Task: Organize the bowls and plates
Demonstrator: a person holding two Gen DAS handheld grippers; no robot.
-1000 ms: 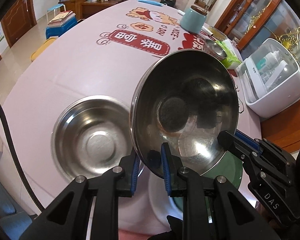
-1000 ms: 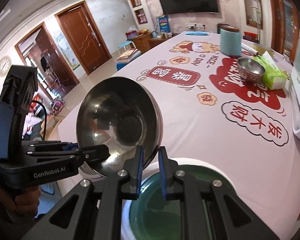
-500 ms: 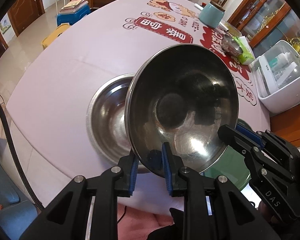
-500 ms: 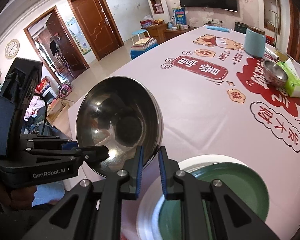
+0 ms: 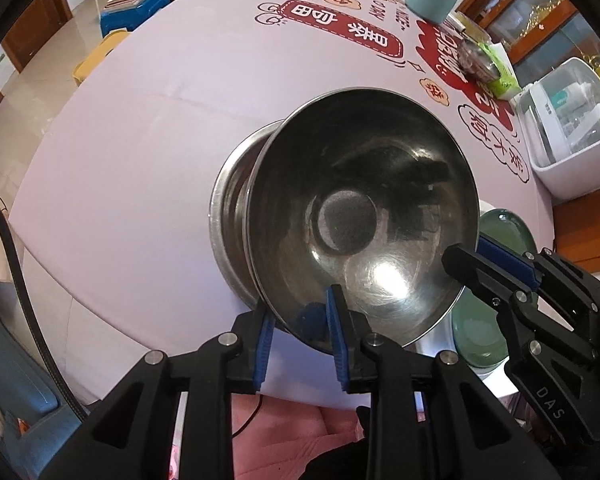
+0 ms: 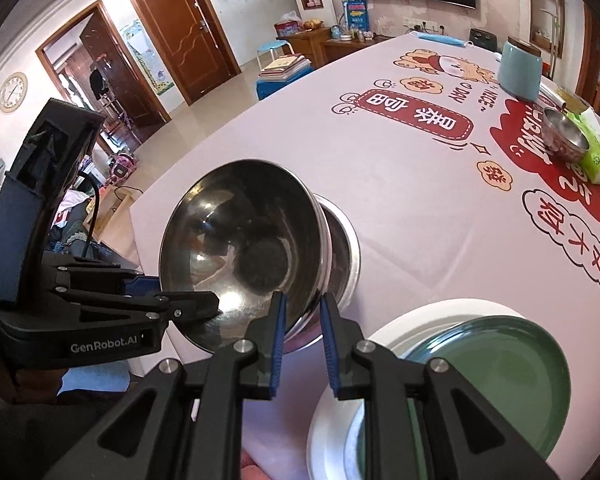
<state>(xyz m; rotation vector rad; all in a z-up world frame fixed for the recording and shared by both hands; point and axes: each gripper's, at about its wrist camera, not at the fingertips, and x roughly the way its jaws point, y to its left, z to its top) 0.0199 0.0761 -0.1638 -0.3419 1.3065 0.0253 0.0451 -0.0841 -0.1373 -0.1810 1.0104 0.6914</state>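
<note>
While both jaws straddle the rim of the steel bowl [image 5: 364,216], the left hand-held gripper [image 5: 300,336] grips the near edge, one blue pad inside the wall and one outside; its jaws have just been opening slightly, with the rim between them. The right hand-held gripper [image 6: 303,344] clamps the same bowl at the rim on the opposite side, one pad inside and one outside, and its jaws have likewise just been opening a little around the rim. Held by both, the steel bowl is tilted, its opening facing the cameras, and its base sits over the mouth of a second steel bowl [image 5: 230,216] that rests on the tabletop [image 5: 148,152]; whether the two bowls touch cannot be told. Just beside them, near the tabletop edge, a green plate [image 6: 500,376] lies on a white plate [image 6: 412,316]. Farther off on the printed pink cloth stand a small steel bowl [image 6: 564,134], a green tissue pack [image 6: 598,156] and a pale blue canister [image 6: 520,68].
</note>
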